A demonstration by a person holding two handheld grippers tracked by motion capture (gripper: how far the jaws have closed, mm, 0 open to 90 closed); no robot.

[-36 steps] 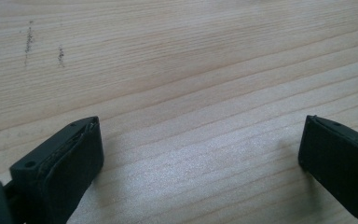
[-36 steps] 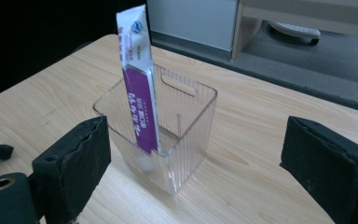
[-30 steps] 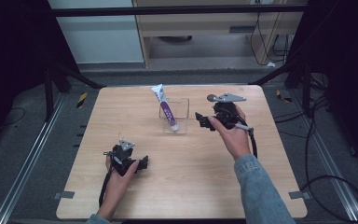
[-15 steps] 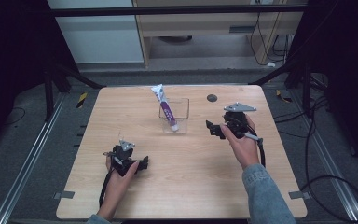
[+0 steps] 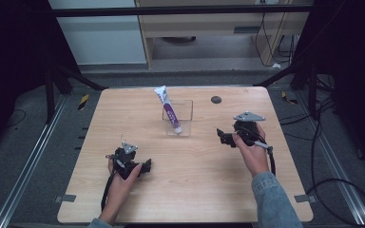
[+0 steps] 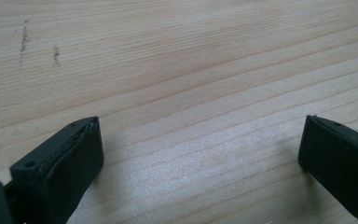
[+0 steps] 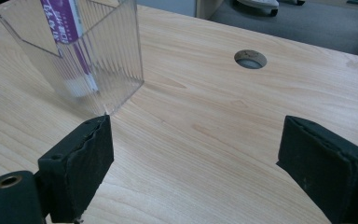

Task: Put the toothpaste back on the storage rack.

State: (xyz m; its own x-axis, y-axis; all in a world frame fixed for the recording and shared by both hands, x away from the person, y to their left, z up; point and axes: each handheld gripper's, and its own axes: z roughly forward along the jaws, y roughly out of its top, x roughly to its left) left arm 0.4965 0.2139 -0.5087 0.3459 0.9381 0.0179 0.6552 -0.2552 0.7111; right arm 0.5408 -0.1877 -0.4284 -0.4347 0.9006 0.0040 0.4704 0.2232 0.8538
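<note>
A clear plastic box (image 5: 177, 118) stands near the middle of the wooden table (image 5: 190, 190), with a purple and white tube (image 5: 168, 107) leaning out of it, cap end down. In the right gripper view the box (image 7: 98, 51) and tube (image 7: 65, 18) lie ahead at the upper left. My right gripper (image 5: 222, 137) is to the right of the box, open, nothing between its jaws (image 7: 193, 163). My left gripper (image 5: 147, 166) rests low at the front left, open over bare wood (image 6: 200, 158).
A round cable hole (image 5: 216, 99) sits in the table near the far right; it also appears in the right gripper view (image 7: 250, 59). Dark frame bars and cables surround the table. A cabinet stands behind it.
My right gripper has drawn back from the far right of the table toward the person and slightly down. The left gripper has stayed put.
</note>
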